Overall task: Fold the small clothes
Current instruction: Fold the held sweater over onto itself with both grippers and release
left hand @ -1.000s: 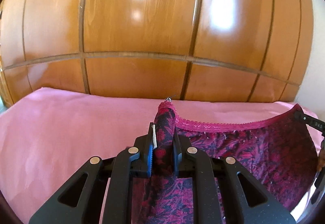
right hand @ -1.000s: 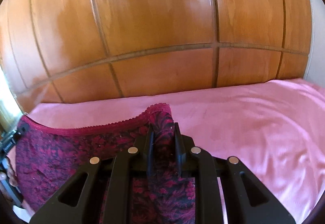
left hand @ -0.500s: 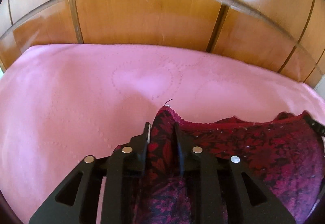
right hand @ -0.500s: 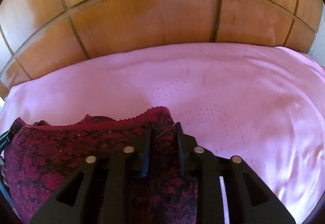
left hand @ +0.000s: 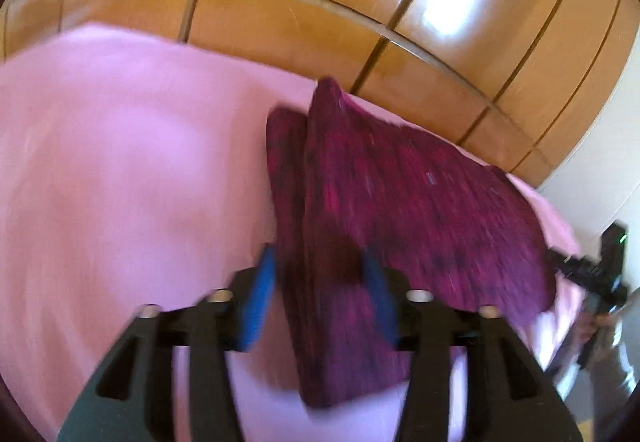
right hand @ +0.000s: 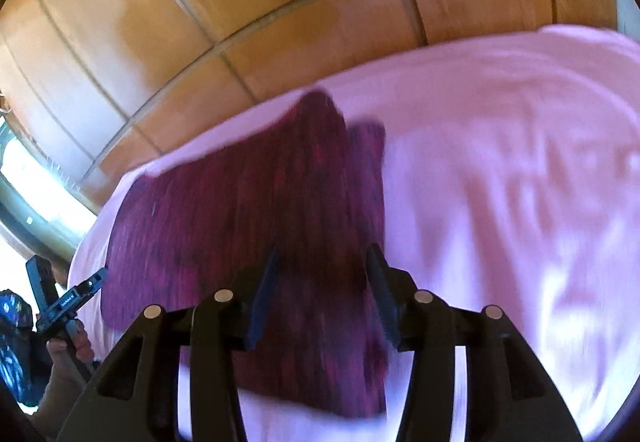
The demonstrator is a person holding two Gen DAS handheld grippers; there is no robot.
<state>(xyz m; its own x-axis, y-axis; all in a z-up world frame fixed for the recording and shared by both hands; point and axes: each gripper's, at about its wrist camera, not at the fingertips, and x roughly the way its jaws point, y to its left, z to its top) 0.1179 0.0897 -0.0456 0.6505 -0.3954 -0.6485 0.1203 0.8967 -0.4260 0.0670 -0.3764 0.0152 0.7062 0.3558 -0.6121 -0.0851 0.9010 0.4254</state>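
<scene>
A dark red patterned undergarment (left hand: pixel 420 201) lies on the pink bedsheet (left hand: pixel 120 181), one layer folded over another; both views are motion-blurred. My left gripper (left hand: pixel 318 282) is just above the garment's near left corner. Its jaws are opening, and the blue pads (left hand: pixel 258 298) stand apart with cloth between them, not pinched. In the right wrist view the same garment (right hand: pixel 240 209) spreads to the left. My right gripper (right hand: pixel 322 278) hovers over its near right corner. Its jaws are opening too, with cloth lying loose between the fingers (right hand: pixel 380 294).
Glossy wooden wardrobe panels (left hand: pixel 320 1) rise behind the bed. The right gripper in a person's hand (left hand: pixel 600 282) shows at the left wrist view's right edge. The left one (right hand: pixel 60 306) shows at the other view's left edge, below a bright window (right hand: pixel 36 181).
Both grippers were shut on the garment's lace-edged corners, holding it up. They have come down over the bed and rolled, their jaws have parted, and the garment now rests on the sheet.
</scene>
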